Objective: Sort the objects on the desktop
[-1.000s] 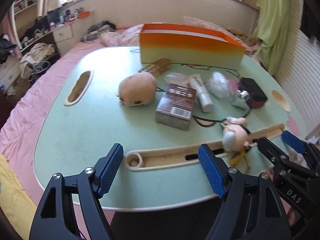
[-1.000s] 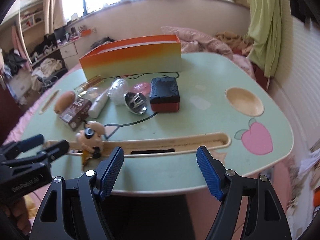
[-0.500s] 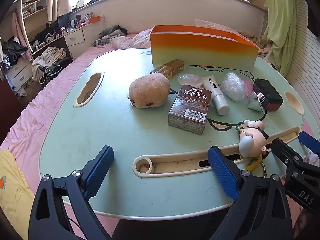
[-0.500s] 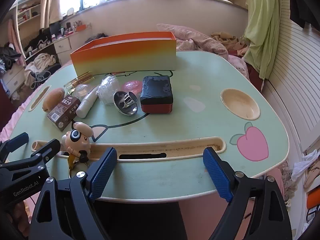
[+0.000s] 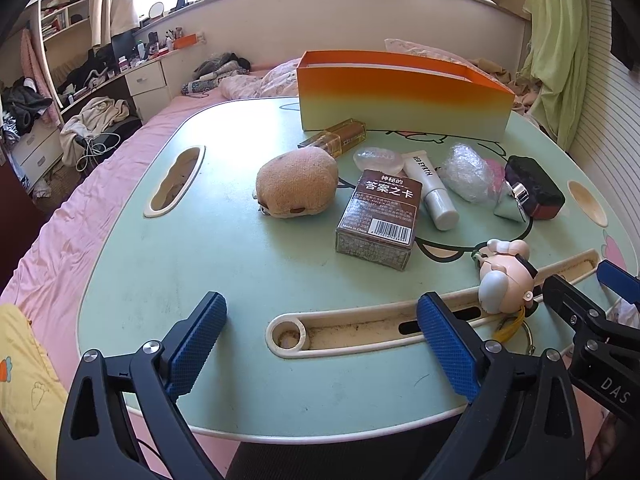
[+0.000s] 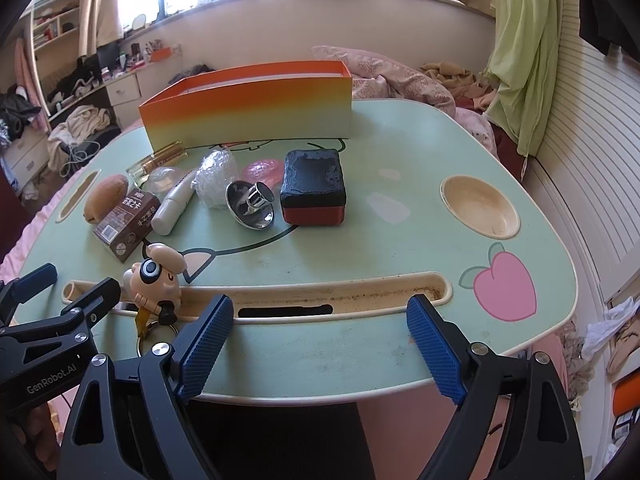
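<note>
The left tool [image 5: 322, 340] hung over the near edge of the pale green desk [image 5: 240, 264] with its blue pads spread wide and nothing between them. The right tool [image 6: 320, 340] sat just beside it at the same edge, likewise gaping and empty.

At the far side of the desk stood a long orange box [image 5: 404, 100], open at the top. In front of it the things to sort lay in a loose cluster: a gold bottle [image 5: 338, 138] on its side, a tan plush [image 5: 298, 186], a brown card box [image 5: 380, 218] just right of the plush, a white tube [image 5: 432, 194] touching the card box, a clear plastic wad [image 5: 466, 178], a pink piece [image 6: 262, 170], a shiny metal cap [image 6: 250, 204] and a black-and-red case [image 6: 314, 186]. A cartoon figure keychain [image 6: 156, 278] rested across the long groove [image 6: 340, 286] near the front edge, close to the left tool's tip.
</note>
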Demonstrator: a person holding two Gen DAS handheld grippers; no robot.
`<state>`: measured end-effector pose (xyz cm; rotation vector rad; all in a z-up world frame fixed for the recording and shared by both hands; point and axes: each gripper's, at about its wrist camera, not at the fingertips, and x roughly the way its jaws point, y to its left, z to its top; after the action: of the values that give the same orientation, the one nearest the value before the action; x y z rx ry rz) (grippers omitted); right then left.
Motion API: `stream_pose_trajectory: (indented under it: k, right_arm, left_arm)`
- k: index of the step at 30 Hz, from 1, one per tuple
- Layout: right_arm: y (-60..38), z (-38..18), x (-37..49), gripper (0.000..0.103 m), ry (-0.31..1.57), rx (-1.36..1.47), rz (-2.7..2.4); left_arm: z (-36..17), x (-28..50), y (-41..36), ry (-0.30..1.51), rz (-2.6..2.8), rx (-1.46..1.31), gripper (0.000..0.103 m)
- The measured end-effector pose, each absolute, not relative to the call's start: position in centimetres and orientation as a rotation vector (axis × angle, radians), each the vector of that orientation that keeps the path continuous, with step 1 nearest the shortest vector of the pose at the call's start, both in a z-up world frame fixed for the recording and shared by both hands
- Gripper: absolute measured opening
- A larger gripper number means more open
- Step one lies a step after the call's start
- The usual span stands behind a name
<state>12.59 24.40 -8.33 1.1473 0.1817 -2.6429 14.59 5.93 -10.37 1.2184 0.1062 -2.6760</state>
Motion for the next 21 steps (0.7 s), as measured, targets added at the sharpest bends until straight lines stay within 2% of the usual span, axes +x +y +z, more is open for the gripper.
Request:
stream_pose_trajectory:
  k: [21]
  right_arm:
    - [25.03,-8.28,11.82,0.094,0.197,1.147,-2.633]
  left_arm:
    - [-10.51,14.19,6.32,0.099,-2.684,1.223,0.096]
